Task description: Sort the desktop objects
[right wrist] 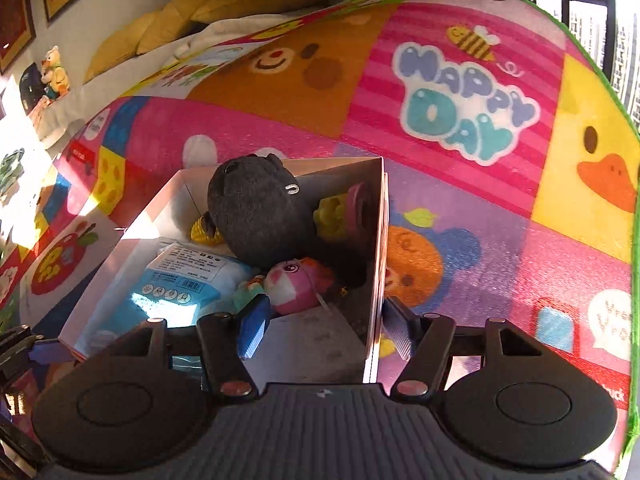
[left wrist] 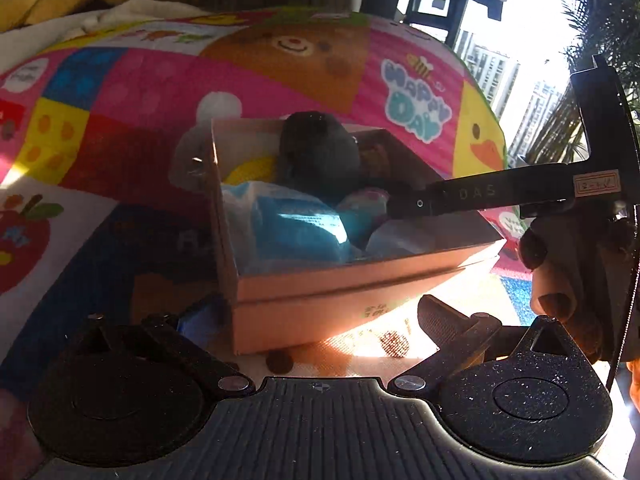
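Note:
An open cardboard box point(left wrist: 320, 280) sits on a colourful play mat point(left wrist: 120, 92). It holds a black plush point(left wrist: 316, 152), a blue packet point(left wrist: 296, 232) and a small pink plush point(right wrist: 296, 284). The left gripper point(left wrist: 316, 316) is open wide, its fingers flanking the box's near corner without touching it. The right gripper point(right wrist: 326, 330) is open and straddles the box's right wall point(right wrist: 374, 240), one blue pad point(right wrist: 254, 332) inside, the other outside, neither pressing. In the left wrist view the right gripper's finger point(left wrist: 480, 196) reaches over the box's contents, with a hand point(left wrist: 556, 276) behind it.
Yellow toys point(right wrist: 328, 212) lie deeper in the box beside the black plush point(right wrist: 256, 208). Yellow cushions point(right wrist: 192, 12) and stuffed toys point(right wrist: 54, 72) lie beyond the mat point(right wrist: 460, 92). A bright window point(left wrist: 500, 72) and a plant point(left wrist: 600, 20) stand at the right.

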A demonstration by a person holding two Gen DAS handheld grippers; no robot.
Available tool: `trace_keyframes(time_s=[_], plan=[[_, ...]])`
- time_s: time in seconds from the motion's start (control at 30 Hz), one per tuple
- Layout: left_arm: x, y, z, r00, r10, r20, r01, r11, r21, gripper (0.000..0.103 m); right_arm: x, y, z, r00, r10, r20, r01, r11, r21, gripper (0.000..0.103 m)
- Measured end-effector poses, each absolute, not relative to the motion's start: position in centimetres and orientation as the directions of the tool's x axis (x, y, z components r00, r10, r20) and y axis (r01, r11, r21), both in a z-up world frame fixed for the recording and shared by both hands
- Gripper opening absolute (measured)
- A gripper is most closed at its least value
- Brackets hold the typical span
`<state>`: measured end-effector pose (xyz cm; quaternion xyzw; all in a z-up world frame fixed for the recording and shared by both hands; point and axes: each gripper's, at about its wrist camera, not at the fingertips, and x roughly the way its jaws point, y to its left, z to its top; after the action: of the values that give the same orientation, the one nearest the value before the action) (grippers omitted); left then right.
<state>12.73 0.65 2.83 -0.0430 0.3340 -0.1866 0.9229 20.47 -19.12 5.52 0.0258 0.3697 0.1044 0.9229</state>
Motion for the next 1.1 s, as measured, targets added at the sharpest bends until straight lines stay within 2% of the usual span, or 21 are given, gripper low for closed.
trace_keyframes(time_s=[0.1, 0.2, 0.3, 0.47, 0.63, 0.8, 0.87, 1.1], plan=[[12.1, 1.5, 2.9, 0.709, -0.36, -0.606, 0.292, 0.932, -0.213, 0.103, 21.3, -16.9, 5.5, 0.707, 0.207, -0.676, -0.186, 0.977, 0.105, 0.064], [9.8, 1.4, 3.6, 0.731, -0.335, -0.595, 0.25, 0.942, -0.224, 0.103, 21.1, -16.9, 6.0, 0.703, 0.238, -0.671, -0.19, 0.971, 0.145, 0.064], [6.4, 1.4, 3.8, 0.78, -0.284, -0.558, 0.215, 0.958, -0.188, 0.103, 18.0, -18.1, 7.3, 0.747, 0.239, -0.62, -0.185, 0.971, 0.151, 0.065], [1.6, 0.7, 3.0, 0.813, -0.262, -0.52, 0.206, 0.965, -0.164, 0.103, 10.0, -19.8, 8.7, 0.81, 0.229, -0.54, -0.205, 0.973, 0.106, 0.076], [-0.8, -1.1, 2.7, 0.835, -0.225, -0.503, 0.228, 0.972, -0.057, 0.103, 2.9, -21.4, 7.6, 0.834, 0.211, -0.51, -0.195, 0.977, 0.087, 0.082], [-1.3, -2.2, 1.5, 0.838, -0.175, -0.517, 0.214, 0.977, 0.015, 0.103, 1.0, -21.4, 5.3, 0.805, 0.21, -0.555, -0.196, 0.977, 0.086, 0.079], [-1.2, -2.3, 1.4, 0.838, -0.154, -0.523, 0.198, 0.98, 0.029, 0.103, 1.2, -20.5, 4.8, 0.798, 0.182, -0.574, -0.201, 0.979, 0.03, 0.071], [-0.9, -2.6, 0.8, 0.818, -0.128, -0.561, 0.195, 0.979, 0.061, 0.103, 1.2, -18.9, 4.0, 0.792, 0.188, -0.582, -0.262, 0.964, -0.045, 0.07]])
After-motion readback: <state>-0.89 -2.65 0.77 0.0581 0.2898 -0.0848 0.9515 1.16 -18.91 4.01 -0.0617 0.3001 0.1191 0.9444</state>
